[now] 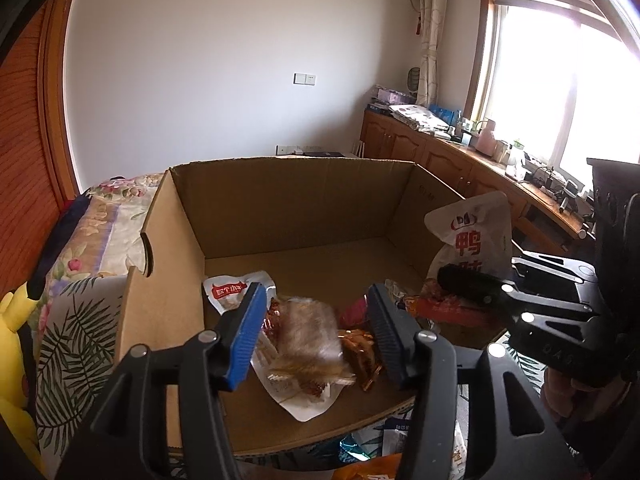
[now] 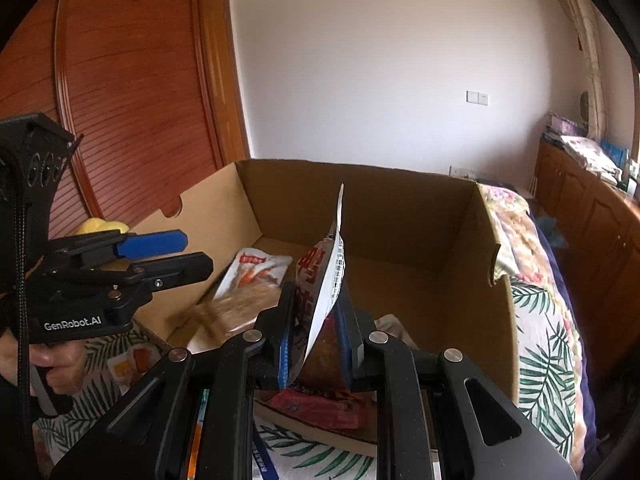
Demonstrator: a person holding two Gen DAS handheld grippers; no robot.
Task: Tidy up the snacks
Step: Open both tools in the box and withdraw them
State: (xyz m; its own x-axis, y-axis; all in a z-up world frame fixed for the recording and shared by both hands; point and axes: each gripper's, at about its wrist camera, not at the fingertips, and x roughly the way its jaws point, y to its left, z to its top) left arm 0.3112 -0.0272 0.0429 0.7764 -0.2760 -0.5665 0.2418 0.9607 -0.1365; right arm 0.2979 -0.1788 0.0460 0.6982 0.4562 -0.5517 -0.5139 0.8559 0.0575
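An open cardboard box (image 1: 296,200) (image 2: 380,208) lies on the bed. My left gripper (image 1: 316,300) (image 2: 196,254) hangs over its near left part, open. A blurred brown snack packet (image 1: 308,332) (image 2: 236,306) is loose between and below the fingers, which do not press on it. Under it lie several packets, and a white packet with a red label (image 1: 230,290) (image 2: 256,270) lies further back. My right gripper (image 2: 316,320) (image 1: 444,280) is shut on a white pouch with red characters (image 2: 326,264) (image 1: 476,232), held upright over the box's right side. A red packet (image 1: 448,308) (image 2: 320,404) lies beneath it.
The box rests on a leaf-and-flower bedspread (image 2: 540,320) (image 1: 76,320). More packets (image 1: 360,448) lie on the bed before the box's near wall. A yellow plush toy (image 1: 12,320) sits at the left. Wooden cabinets (image 1: 440,152) line the window wall. A hand (image 2: 52,364) grips the left tool.
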